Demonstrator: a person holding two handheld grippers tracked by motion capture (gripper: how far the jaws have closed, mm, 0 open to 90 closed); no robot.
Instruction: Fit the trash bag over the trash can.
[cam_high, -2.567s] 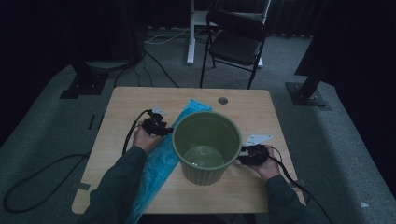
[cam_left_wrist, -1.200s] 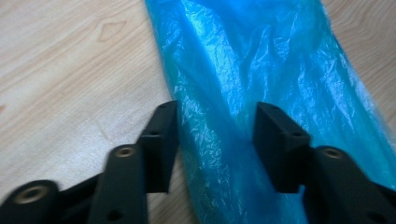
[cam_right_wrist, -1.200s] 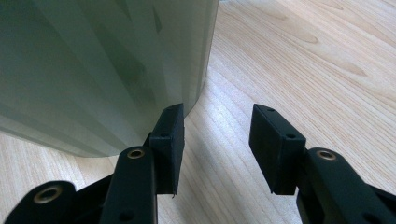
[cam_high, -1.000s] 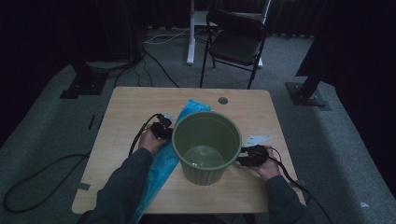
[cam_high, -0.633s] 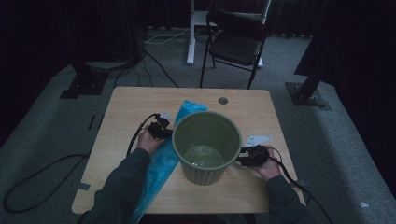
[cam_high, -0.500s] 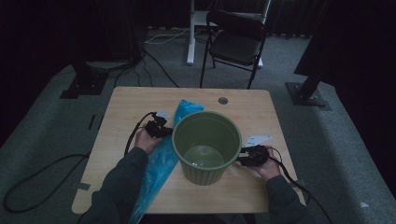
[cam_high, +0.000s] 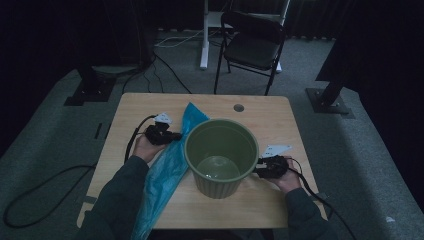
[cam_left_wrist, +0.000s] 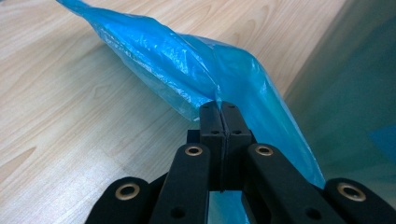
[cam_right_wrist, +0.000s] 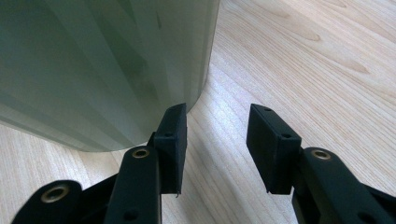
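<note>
A green plastic bin (cam_high: 220, 186) stands upright in the middle of the wooden table (cam_high: 280, 116). A long blue plastic bag (cam_high: 164, 172) lies along the bin's left side. My left gripper (cam_high: 176, 136) is beside the bin's left rim. It is shut on a fold of the blue bag (cam_left_wrist: 187, 70), pinched at the tips of the left gripper (cam_left_wrist: 220, 106) and raised off the wood. The bin's wall (cam_left_wrist: 355, 84) is close on that view's right. My right gripper (cam_high: 257, 170) rests at the bin's right side. In its own view the right gripper (cam_right_wrist: 217, 116) is open over bare table, with the bin (cam_right_wrist: 93, 60) just beyond one jaw.
A round cable hole (cam_high: 238, 107) sits near the table's far edge. A black folding chair (cam_high: 252, 47) stands behind the table, with stand bases and cables on the grey carpet around it. Bare wood (cam_high: 295, 135) lies to the right of the bin.
My left gripper has shifted a little to the left and upward, taking the pinched fold of the blue bag with it. The right gripper and the bin have not moved.
</note>
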